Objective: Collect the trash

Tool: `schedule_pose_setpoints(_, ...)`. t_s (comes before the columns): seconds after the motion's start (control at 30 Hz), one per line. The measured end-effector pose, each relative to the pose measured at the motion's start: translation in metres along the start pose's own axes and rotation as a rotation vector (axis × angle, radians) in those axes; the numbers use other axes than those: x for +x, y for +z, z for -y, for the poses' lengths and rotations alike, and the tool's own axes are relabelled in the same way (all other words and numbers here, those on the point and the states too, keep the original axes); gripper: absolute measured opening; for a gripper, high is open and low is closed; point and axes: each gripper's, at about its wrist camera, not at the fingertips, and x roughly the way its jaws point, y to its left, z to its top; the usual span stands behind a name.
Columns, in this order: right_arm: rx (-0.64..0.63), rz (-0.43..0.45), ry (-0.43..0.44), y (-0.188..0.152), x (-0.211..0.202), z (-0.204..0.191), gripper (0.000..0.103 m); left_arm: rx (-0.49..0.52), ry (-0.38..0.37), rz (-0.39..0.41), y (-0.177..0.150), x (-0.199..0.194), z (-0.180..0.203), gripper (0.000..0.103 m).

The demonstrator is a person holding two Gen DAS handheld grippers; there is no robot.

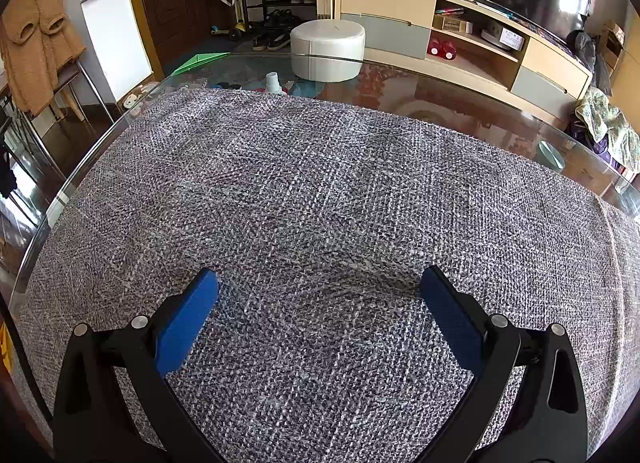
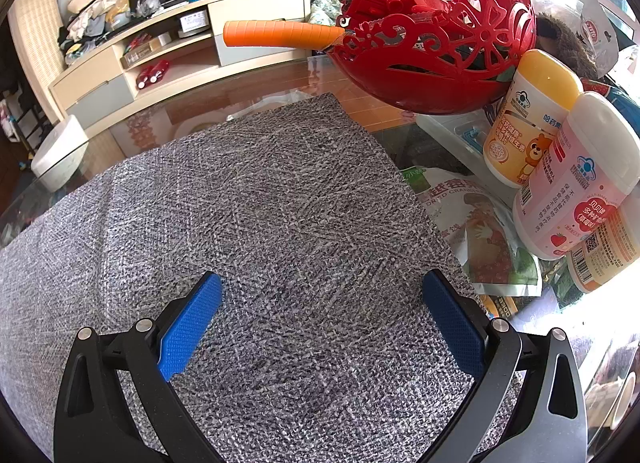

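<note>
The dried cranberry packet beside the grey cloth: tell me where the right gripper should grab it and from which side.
Take the dried cranberry packet by its near left edge, beside the grey cloth. It lies flat and thin, so the open right gripper would probably do best coming in low from the cloth side and pinching that edge. The pink bottle crowds its right side.

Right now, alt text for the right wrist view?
The right gripper hangs open and empty over a grey woven cloth on a glass table. To its right lie a snack bag, two bottles and a red basket with an orange handle.
</note>
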Motion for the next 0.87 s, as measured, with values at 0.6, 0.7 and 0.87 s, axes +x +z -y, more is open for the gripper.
schedule_pose_setpoints(0.6,0.0,0.0,0.0,0.0001,0.0001,-0.0002,0.101,0.009,-0.013,-0.002,0.0081,0.0084,-0.0014,0.096)
schedule_pose_setpoints(0.7,0.0,0.0,0.0,0.0009,0.0005,-0.0001,0.101,0.01,-0.011,-0.002,0.0088,0.0089,-0.002,0.097)
schedule_pose_setpoints(0.87,0.0,0.0,0.0,0.0,0.0,-0.0002,0.101,0.009,-0.011,-0.002,0.0089,0.0088,-0.0015,0.096)
